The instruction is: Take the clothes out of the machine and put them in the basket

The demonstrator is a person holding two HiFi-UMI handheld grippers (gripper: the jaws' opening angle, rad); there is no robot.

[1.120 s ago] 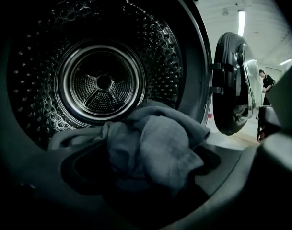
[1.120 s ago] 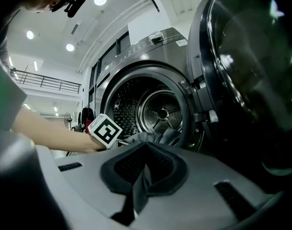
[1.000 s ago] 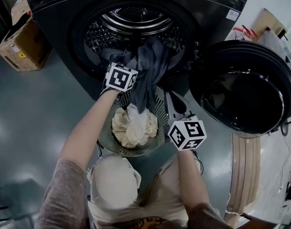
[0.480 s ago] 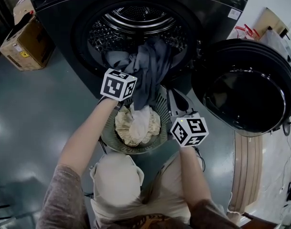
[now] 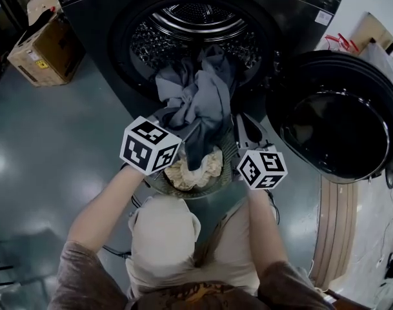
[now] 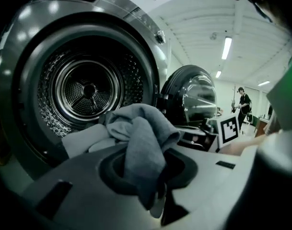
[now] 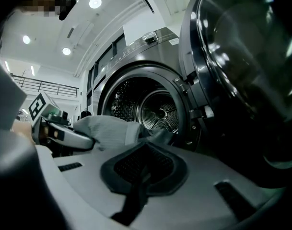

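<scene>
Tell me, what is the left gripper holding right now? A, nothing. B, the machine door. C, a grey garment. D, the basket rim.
C: the left gripper view shows the left gripper shut on a grey garment bunched between its jaws.

Glossy grey floor [image 5: 67, 147] — washing machine [image 5: 99, 28], cardboard box [image 5: 44, 50], round basket [image 5: 230, 152] apparently standing on it
</scene>
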